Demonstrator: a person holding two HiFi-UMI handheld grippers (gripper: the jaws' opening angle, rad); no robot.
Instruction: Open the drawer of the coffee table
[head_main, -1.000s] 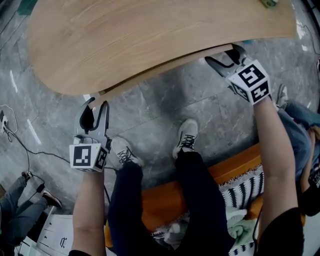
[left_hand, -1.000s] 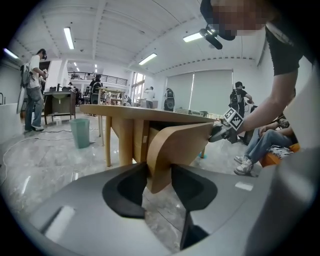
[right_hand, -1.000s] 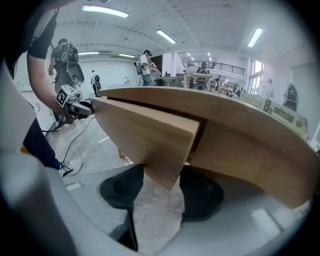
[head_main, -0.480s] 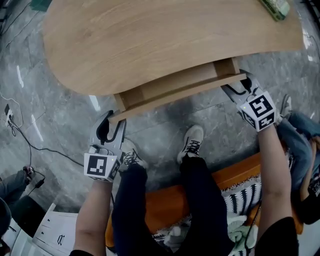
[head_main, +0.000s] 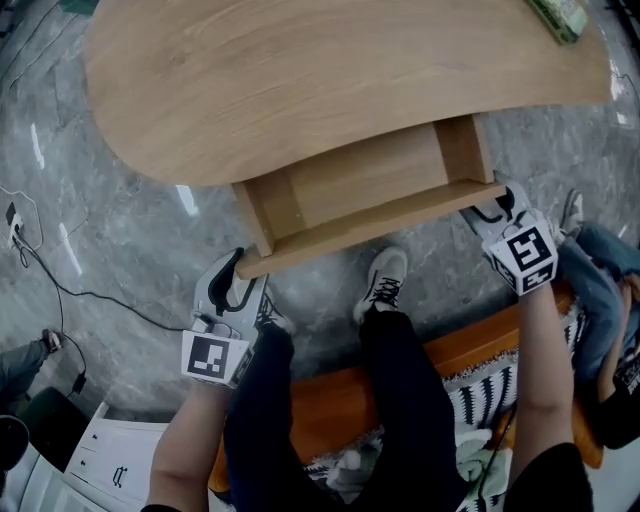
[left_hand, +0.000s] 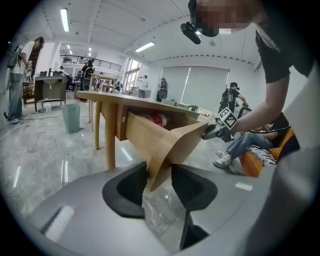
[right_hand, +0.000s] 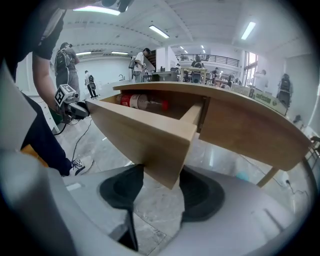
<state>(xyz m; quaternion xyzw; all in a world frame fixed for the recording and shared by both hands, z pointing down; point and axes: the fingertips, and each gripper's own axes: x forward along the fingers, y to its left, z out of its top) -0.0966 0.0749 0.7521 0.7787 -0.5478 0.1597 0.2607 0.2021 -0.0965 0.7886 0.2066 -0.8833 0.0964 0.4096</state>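
Left claw (head_main: 240, 275): dark curved pads clamped on left end of drawer (head_main: 370, 225) front panel, a flat, square-edged, light-wood board. Drawer stands drawn out from under tabletop (head_main: 300, 70), spanning between both claws; shallow box, plain wooden bottom and side walls. Tabletop beyond claws: rounded slab, pale wood grain, matte. Inside drawer, bottle (right_hand: 142, 102) with red label lies on its side. Right claw (head_main: 497, 205): pads pinched on right end of same panel. Beneath claws, glossy grey marble floor (head_main: 100, 230).
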